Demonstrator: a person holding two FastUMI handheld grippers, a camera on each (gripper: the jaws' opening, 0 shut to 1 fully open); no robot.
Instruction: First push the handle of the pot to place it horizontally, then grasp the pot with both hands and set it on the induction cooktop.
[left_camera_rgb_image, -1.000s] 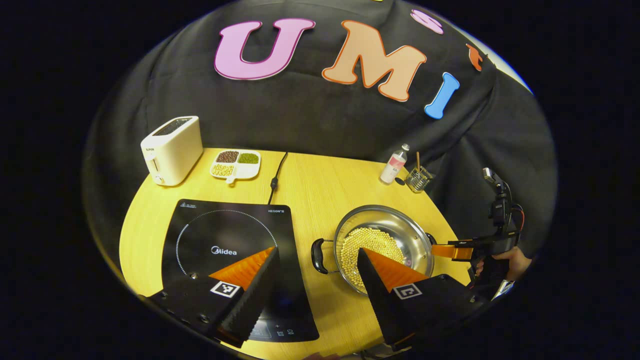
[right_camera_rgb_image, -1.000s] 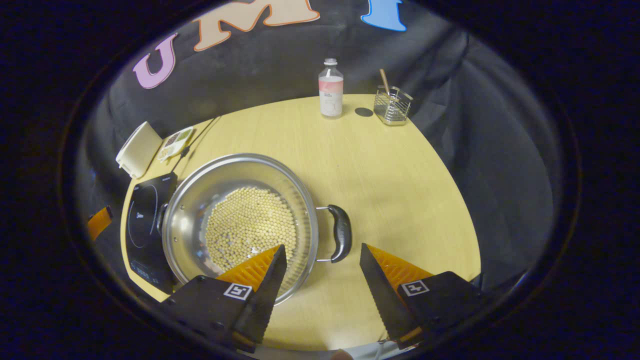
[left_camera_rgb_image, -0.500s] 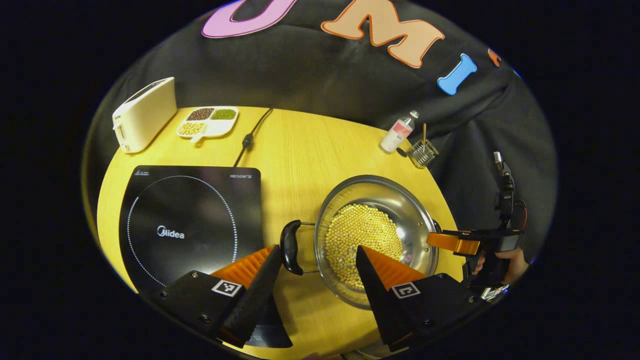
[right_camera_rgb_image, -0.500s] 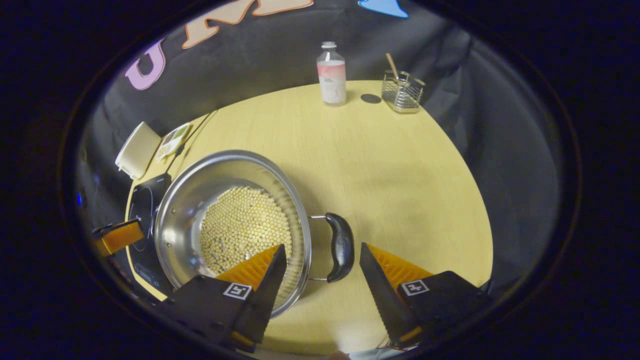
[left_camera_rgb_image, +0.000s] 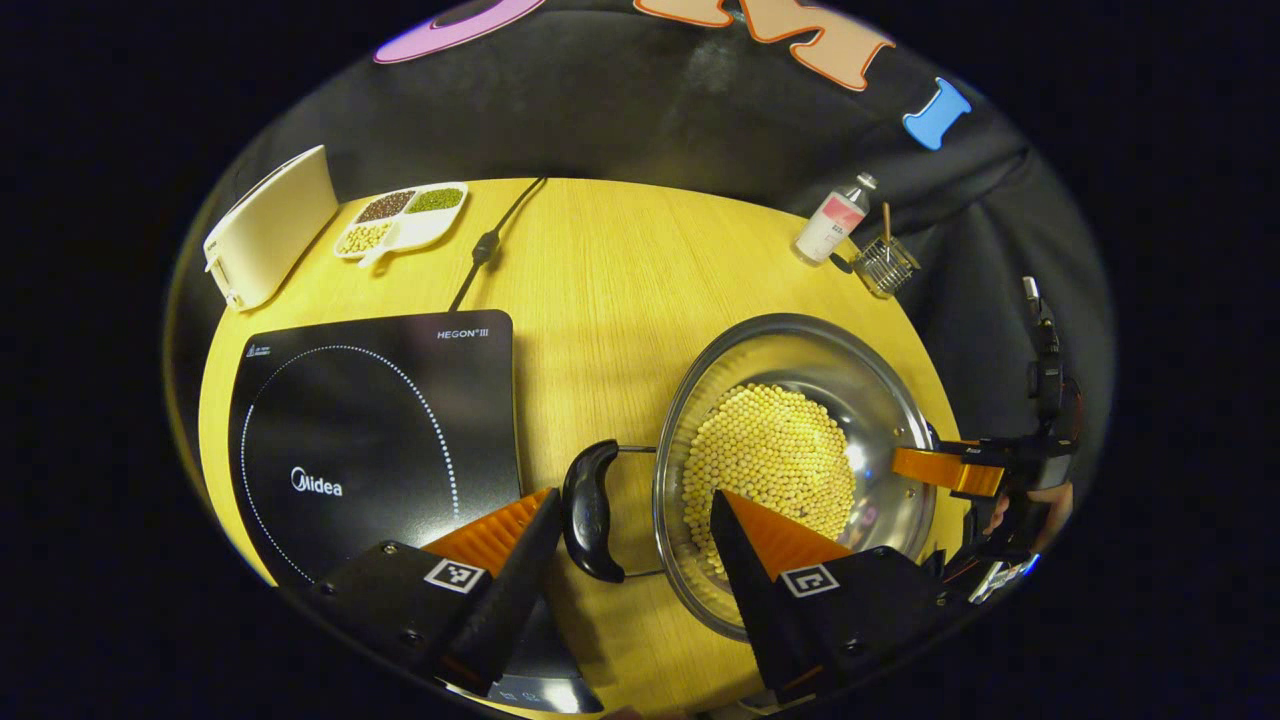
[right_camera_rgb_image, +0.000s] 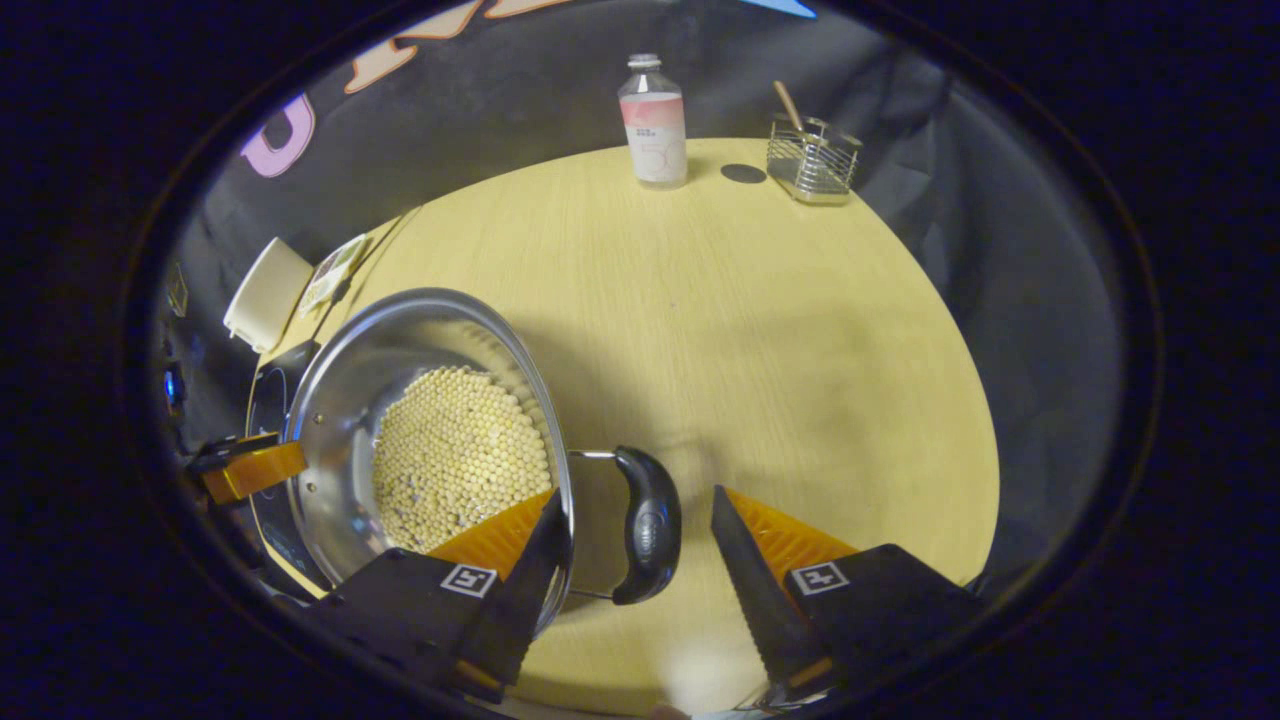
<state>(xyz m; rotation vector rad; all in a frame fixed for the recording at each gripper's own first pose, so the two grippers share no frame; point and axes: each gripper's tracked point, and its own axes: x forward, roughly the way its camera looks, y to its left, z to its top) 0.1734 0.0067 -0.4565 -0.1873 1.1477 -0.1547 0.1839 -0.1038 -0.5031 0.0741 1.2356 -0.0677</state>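
A steel pot (left_camera_rgb_image: 800, 350) holding yellow beans stands on the wooden table (left_camera_rgb_image: 600, 300), just right of the black induction cooktop (left_camera_rgb_image: 370, 420). Its two black handles point left and right. In the left gripper view my left gripper (left_camera_rgb_image: 632, 498) is open, with the pot's left handle (left_camera_rgb_image: 588, 510) between its fingers, close to the left one. My right gripper (left_camera_rgb_image: 945, 468), held by a hand (left_camera_rgb_image: 1030, 505), reaches the pot's far side. In the right gripper view my right gripper (right_camera_rgb_image: 637, 495) is open around the right handle (right_camera_rgb_image: 645, 525) beside the pot (right_camera_rgb_image: 350, 400). The left gripper (right_camera_rgb_image: 250, 468) shows beyond the pot.
At the back left stand a cream toaster (left_camera_rgb_image: 265, 225) and a divided dish of beans (left_camera_rgb_image: 400, 212); the cooktop's cord (left_camera_rgb_image: 490, 240) runs toward the wall. A bottle (right_camera_rgb_image: 652, 120) and a wire holder (right_camera_rgb_image: 812, 158) stand at the back right.
My left gripper has swung right from over the cooktop to the pot's left handle. My right gripper has closed in on the right handle. Both handles now lie between open fingers.
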